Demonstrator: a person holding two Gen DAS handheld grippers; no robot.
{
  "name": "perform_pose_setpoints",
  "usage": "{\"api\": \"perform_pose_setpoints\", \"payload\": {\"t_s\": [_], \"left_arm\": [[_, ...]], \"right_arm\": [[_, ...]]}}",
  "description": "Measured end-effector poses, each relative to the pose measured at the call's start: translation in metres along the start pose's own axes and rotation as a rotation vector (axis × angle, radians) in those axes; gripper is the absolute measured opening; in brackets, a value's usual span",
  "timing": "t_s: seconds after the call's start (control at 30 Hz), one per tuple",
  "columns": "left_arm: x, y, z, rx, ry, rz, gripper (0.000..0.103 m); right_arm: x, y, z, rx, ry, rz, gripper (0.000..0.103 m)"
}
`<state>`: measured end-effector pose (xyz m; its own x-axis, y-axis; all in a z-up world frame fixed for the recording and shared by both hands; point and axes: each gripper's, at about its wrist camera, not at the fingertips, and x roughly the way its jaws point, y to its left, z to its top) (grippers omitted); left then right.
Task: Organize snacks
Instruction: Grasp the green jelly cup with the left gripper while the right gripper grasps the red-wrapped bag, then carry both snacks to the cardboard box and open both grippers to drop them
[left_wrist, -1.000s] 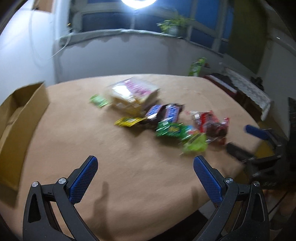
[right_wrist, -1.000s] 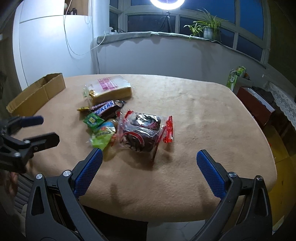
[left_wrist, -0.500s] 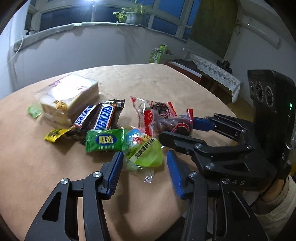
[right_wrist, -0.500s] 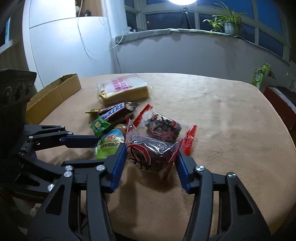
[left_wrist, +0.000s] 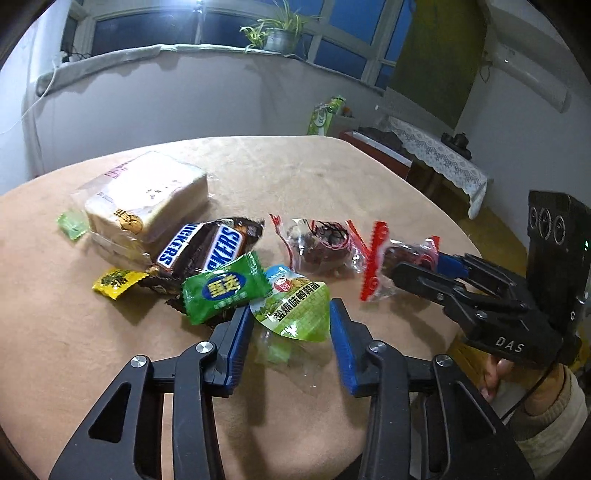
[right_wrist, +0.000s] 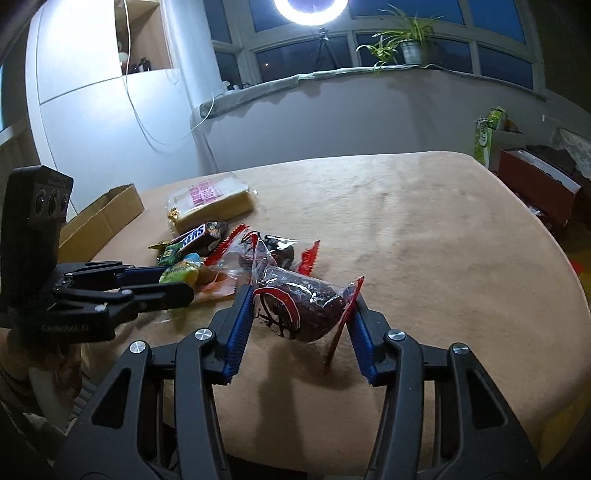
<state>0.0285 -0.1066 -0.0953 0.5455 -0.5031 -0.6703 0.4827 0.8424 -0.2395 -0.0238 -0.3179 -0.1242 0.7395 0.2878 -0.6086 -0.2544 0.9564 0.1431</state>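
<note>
Snacks: left hand-held gripper closing around the green pouch, right hand-held gripper clamping the red-edged packet; lift both gently toward the box.

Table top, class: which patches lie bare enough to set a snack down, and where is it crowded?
Bare: the wide stretch of table right of the red-edged packets, up to the far edge. Crowded: the cluster between the bread pack, Snickers bars and cardboard box, where both grippers work.
</note>
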Motion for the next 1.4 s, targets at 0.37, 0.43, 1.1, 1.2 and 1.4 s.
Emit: {"api": "perform_pose_setpoints", "payload": {"t_s": [0.37,0.43,1.1,1.2,1.4], "left_arm": [[-0.033,-0.006,0.007,0.026,-0.082,0.013,0.035],[-0.046,-0.005,0.009,0.029,-0.109,0.021,0.035],[-0.185,0.127,-0.026,-0.199,-0.302,0.319,0.035],[-0.208,0.153,-0.036,-0.239,-0.325,0.377,0.035],[-0.241,0.194,-0.055,-0.309,-0.350,0.462,0.035]], "right_arm": [[-0.023,0.010,0.017,-0.016,-0.065,-0.016,0.051],[-0.026,0.015,0.022,-0.026,-0.077,-0.019,0.051],[0.016,0.176,0.080,-0.259,-0.084,0.144,0.051],[0.029,0.212,0.087,-0.301,-0.078,0.185,0.051],[0.058,0.278,0.093,-0.380,-0.052,0.273,0.051]]}}
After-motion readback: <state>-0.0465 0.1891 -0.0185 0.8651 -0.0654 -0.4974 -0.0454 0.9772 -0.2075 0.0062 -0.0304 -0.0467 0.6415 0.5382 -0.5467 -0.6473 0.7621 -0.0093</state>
